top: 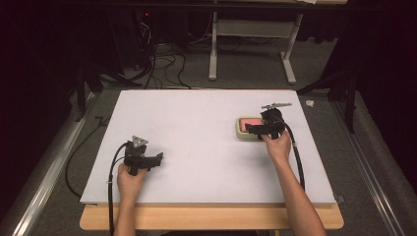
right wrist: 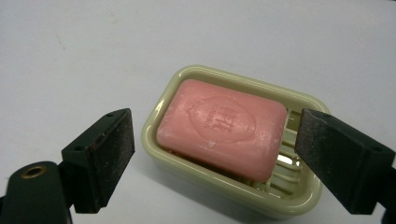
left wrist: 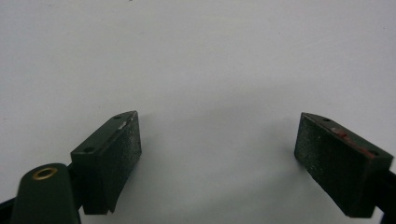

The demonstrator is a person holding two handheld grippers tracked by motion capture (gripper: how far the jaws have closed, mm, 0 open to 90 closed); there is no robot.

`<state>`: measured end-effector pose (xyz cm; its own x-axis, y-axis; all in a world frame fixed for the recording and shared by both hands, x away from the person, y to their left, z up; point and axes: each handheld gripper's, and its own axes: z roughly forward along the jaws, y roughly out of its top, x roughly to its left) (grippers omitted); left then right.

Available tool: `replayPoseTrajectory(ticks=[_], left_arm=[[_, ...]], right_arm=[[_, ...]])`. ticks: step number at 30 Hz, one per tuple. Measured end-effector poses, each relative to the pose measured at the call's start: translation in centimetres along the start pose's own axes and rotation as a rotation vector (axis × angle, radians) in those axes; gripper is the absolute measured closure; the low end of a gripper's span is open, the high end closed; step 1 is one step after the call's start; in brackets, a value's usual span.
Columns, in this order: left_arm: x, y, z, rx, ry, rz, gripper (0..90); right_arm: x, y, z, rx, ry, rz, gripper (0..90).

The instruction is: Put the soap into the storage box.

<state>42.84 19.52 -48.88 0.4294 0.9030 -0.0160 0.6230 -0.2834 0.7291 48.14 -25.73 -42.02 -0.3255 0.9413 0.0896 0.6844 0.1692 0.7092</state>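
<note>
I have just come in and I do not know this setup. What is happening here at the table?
A person sits at a white table with a two-jaw gripper in each hand. The right gripper is open and held over a pink bar of soap lying in a pale green soap dish; its jaws stand on either side of the dish and do not grip anything. The left gripper is also open, over bare table, far from the dish.
</note>
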Motion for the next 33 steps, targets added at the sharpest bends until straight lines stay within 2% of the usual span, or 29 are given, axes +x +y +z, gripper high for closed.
replayPoseTrajectory(ticks=[12,21,26,29,33], left_arm=[[0.0,0.0,0.0,0.000,0.000,0.000,15.1],[0.0,0.0,0.0,0.000,0.000,0.000,15.1],[0.0,0.0,0.0,0.000,0.000,0.000,15.1],[0.0,0.0,0.0,0.000,0.000,0.000,15.1],[0.0,0.0,0.0,0.000,0.000,0.000,15.1]], right_arm=[[2.1,-0.1,-2.8,-0.059,0.044,-0.063,12.8],[3.7,-0.4,-4.3,-0.096,0.068,-0.115,12.9],[4.4,-0.5,-4.8,-0.110,0.078,-0.133,13.2],[4.5,-1.0,-5.1,-0.146,0.096,-0.130,14.4],[4.5,-1.7,-5.2,-0.141,0.097,-0.128,14.4]])
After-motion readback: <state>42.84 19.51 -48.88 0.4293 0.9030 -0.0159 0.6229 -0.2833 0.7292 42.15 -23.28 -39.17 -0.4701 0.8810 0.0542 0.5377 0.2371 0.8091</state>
